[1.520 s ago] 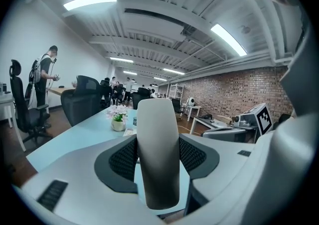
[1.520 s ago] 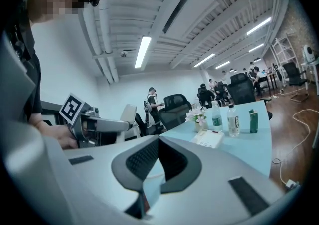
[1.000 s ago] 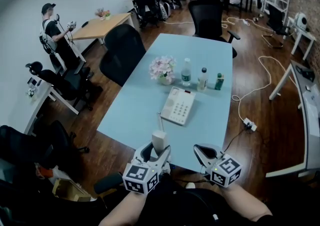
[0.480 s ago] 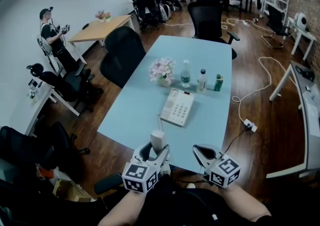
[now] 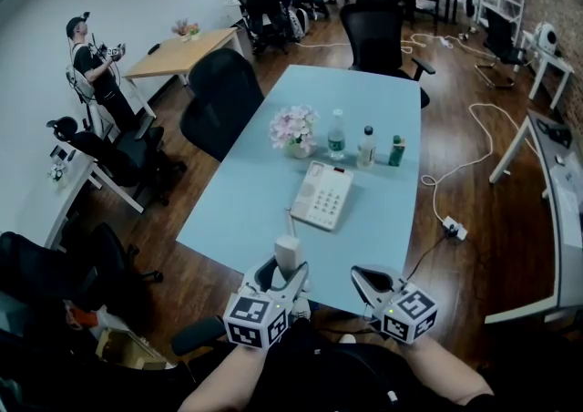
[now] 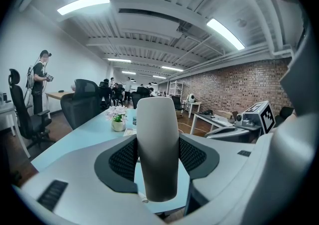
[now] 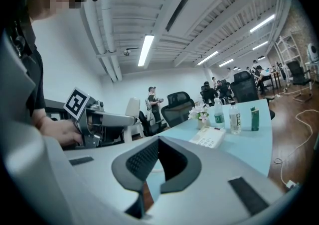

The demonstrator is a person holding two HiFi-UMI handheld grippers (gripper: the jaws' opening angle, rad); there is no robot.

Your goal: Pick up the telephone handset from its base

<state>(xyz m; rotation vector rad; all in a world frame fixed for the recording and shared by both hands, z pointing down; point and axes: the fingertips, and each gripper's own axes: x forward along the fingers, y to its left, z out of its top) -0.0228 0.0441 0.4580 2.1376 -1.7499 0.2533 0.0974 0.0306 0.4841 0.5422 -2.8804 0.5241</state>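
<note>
Left tool point(image 5: 289, 277) clamps the handset point(image 6: 157, 149) upright between wide-set jaws, over the surface point(image 5: 239, 219) edge, well apart from its base point(image 5: 323, 194); right tool point(image 5: 366, 275) closed, empty

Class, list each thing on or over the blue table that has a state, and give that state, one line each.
handset: off its base, between jaws
left gripper: jaws shut on handset
right gripper: jaws together, empty
telephone base: flat on table, cradle empty
three bottles: upright
flower pot: upright
</note>
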